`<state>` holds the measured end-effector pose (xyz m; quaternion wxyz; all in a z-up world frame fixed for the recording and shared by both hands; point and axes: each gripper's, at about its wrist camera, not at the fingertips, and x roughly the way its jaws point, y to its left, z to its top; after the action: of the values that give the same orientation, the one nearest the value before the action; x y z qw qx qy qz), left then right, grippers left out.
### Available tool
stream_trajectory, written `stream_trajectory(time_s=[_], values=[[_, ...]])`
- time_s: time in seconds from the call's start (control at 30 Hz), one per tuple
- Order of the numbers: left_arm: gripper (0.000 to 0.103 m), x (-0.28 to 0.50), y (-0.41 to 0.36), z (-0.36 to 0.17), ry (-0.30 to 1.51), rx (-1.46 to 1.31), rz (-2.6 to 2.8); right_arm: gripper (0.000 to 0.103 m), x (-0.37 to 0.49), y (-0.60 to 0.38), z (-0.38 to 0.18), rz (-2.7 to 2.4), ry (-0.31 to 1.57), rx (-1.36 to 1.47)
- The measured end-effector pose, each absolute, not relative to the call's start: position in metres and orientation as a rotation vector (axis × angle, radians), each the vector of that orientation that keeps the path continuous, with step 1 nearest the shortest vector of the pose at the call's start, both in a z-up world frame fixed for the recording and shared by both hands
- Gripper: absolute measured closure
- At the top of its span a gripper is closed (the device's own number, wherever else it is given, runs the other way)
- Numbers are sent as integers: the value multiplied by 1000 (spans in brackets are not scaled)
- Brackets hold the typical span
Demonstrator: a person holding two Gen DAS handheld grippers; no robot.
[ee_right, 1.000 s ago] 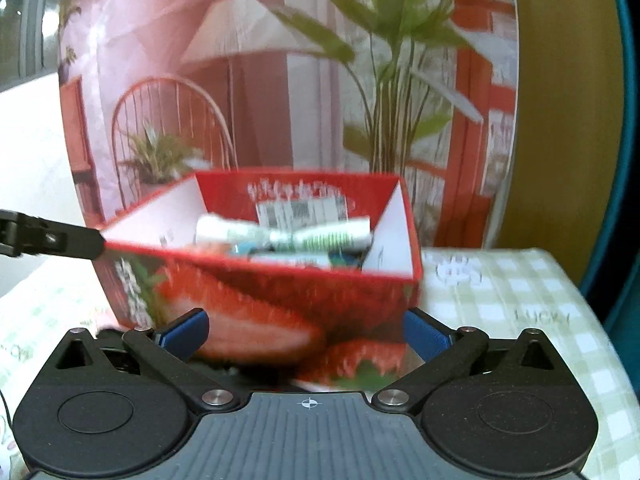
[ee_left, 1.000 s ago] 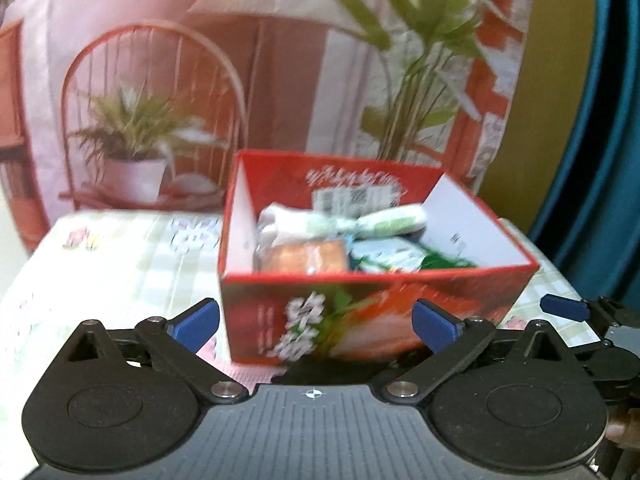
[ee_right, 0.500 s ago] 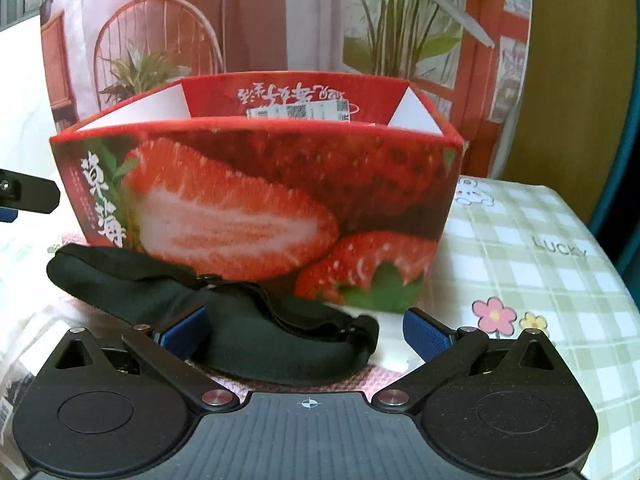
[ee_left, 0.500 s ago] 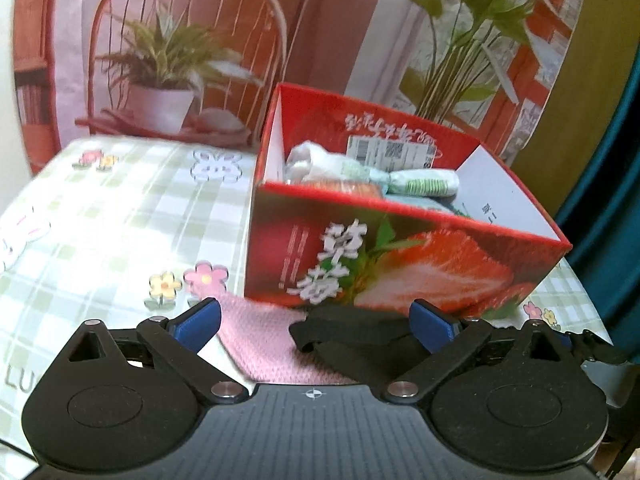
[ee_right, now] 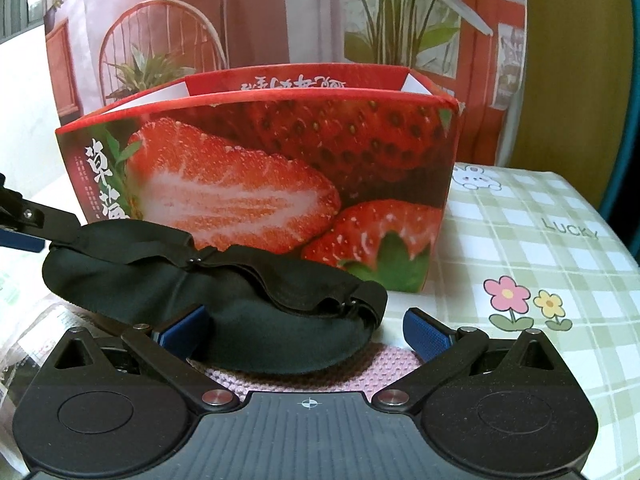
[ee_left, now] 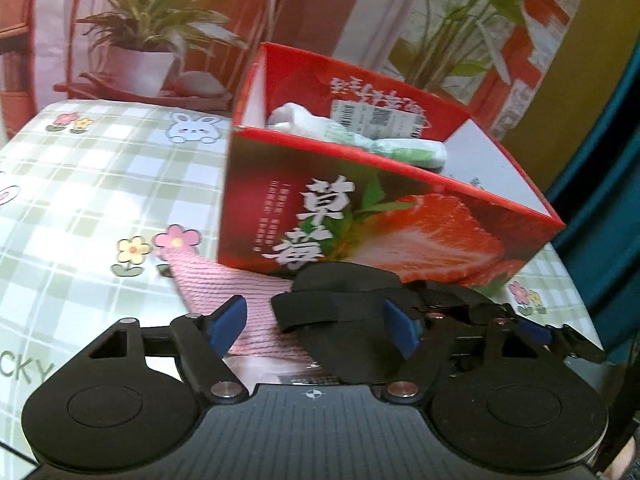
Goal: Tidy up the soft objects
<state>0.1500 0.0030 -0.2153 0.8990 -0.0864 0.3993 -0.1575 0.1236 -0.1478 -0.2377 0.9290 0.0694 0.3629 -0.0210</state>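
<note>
Nearest in both wrist views, each hand-held gripper has come down from box-rim height a second ago to the level of the surface, and both now stand with jaws spread and nothing clamped. The right hand-held gripper straddles the near end of a black eye mask; its left pad touches or sits just under the fabric at 9 o'clock, while its right pad stands clear at 3 o'clock. The left hand-held gripper has narrowed its gap somewhat against half a second ago, with the mask's strap lying between the pads, not yet pinched. The mask rests on a pink knitted cloth, which lies on the checked surface against the foot of the strawberry box. A clear plastic wrapper shows at 8 o'clock in the right view. Further off, at 12 o'clock, the box is open and already holds white and green soft packets. Beyond stands a printed backdrop. Judgement: the descent signals the start of a pick on the mask, which together with the cloth remains outside the box; closing on the padded body, not the loose strap, would carry less risk of slip.
</note>
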Motion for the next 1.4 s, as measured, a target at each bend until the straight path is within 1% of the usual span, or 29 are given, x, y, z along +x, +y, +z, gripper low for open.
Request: stream_trajectory(time_s=[0.17,0.23,0.3,0.37,0.4,0.6,0.87,1.07,1.4], values=[[29,159,1,-230,857,-233,-343,0,123,-148,-241,-41,740,145],[39,163,1,-237,883,-270,-357,0,124,-149,-241,-40,742,148],[72,161,-4,-239,891,-241,-384,0,124,-149,-241,-39,744,148],[75,157,-7,-237,874,-215,-388,0,124,-149,-241,-39,745,145],[79,155,-6,-235,866,-226,-397,0,124,-149,-240,-37,746,143],[82,141,-3,-231,844,-242,-438,0,126,-147,-236,-36,756,122],[82,136,7,-239,864,-276,-440,0,123,-145,-229,-28,769,121],[81,134,2,-238,830,-233,-442,0,122,-145,-225,-16,770,125],[80,133,4,-239,814,-238,-434,0,121,-150,-224,2,778,145]])
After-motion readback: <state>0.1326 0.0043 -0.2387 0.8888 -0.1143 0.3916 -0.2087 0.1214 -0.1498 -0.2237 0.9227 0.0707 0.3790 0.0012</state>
